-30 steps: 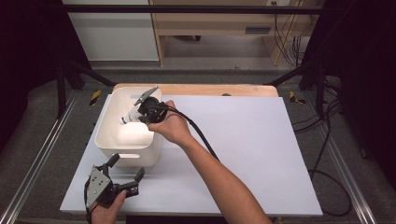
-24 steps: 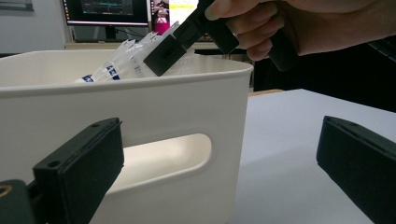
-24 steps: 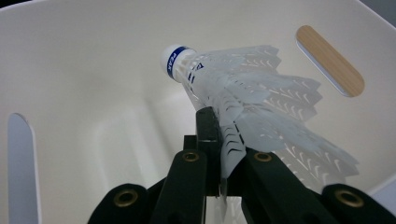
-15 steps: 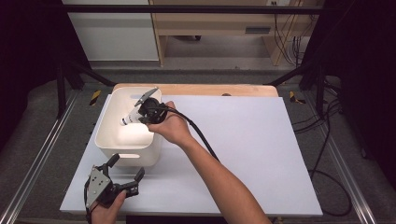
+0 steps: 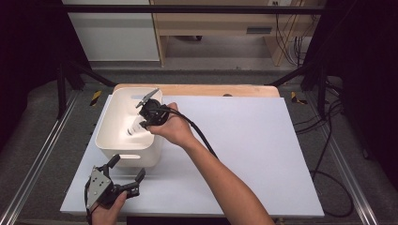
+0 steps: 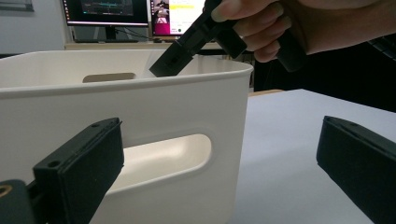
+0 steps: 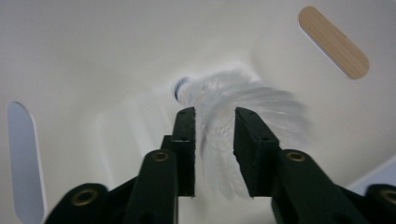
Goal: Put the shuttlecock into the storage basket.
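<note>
White feathered shuttlecock [image 7: 219, 116] with blue-banded cork, pinched between jaws of right hand-held gripper [image 7: 214, 123], hanging inside cream plastic bin [image 5: 112, 140]. Left hand-held gripper [image 5: 126, 176] gaping wide, holding nothing, resting on white surface [image 5: 263, 154] just before bin's near wall.

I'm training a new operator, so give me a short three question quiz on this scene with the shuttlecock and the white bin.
1. True or false: the right gripper has its jaws around a white shuttlecock.
2. Where is the shuttlecock held? A) on the bare table B) inside the white bin C) on the floor
3. Fill in: the left gripper, near the bin's front wall, has its jaws ____.

Key:
1. True
2. B
3. open, holding nothing
</note>
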{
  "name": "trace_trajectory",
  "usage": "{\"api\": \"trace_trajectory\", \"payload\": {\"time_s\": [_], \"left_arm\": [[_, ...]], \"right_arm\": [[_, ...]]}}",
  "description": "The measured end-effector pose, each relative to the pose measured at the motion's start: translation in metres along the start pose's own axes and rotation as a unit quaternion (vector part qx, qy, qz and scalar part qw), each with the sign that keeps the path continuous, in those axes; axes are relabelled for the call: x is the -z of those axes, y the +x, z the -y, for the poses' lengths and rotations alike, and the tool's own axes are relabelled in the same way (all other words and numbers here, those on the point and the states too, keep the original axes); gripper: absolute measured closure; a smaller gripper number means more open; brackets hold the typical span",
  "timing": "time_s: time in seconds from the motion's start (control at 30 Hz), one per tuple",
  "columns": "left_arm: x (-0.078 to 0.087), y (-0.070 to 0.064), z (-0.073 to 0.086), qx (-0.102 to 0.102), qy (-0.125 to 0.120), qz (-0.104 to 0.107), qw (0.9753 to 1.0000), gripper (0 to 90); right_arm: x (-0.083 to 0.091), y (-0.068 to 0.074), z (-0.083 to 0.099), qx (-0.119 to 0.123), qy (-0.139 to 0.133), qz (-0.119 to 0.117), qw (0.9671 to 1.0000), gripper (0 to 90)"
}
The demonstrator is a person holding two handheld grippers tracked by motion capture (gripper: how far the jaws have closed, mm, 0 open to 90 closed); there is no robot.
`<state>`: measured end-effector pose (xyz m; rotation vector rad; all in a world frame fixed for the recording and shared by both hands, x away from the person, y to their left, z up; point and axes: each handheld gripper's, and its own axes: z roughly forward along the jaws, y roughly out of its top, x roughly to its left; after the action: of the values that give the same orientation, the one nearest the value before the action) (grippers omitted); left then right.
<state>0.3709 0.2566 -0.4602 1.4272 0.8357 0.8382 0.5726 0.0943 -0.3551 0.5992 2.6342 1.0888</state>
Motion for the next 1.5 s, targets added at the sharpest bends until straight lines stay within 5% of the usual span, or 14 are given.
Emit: {"api": "trace_trajectory", "payload": {"time_s": [0.17,0.53,1.5], "left_arm": [[0.0,0.0,0.0,-0.001,0.0,0.0,1.0,0.8],[-0.001,-0.001,0.0,-0.003,0.0,0.001,1.0,0.8],[-0.001,-0.001,0.0,-0.003,0.001,0.001,1.0,0.8]], "right_arm": [[0.017,0.002,0.003,-0.002,-0.004,0.011,0.9999,57.7],[0.054,0.001,0.014,-0.019,-0.053,0.012,0.9983,54.8],[0.067,0.005,0.014,-0.018,-0.067,0.021,0.9974,47.9]]}}
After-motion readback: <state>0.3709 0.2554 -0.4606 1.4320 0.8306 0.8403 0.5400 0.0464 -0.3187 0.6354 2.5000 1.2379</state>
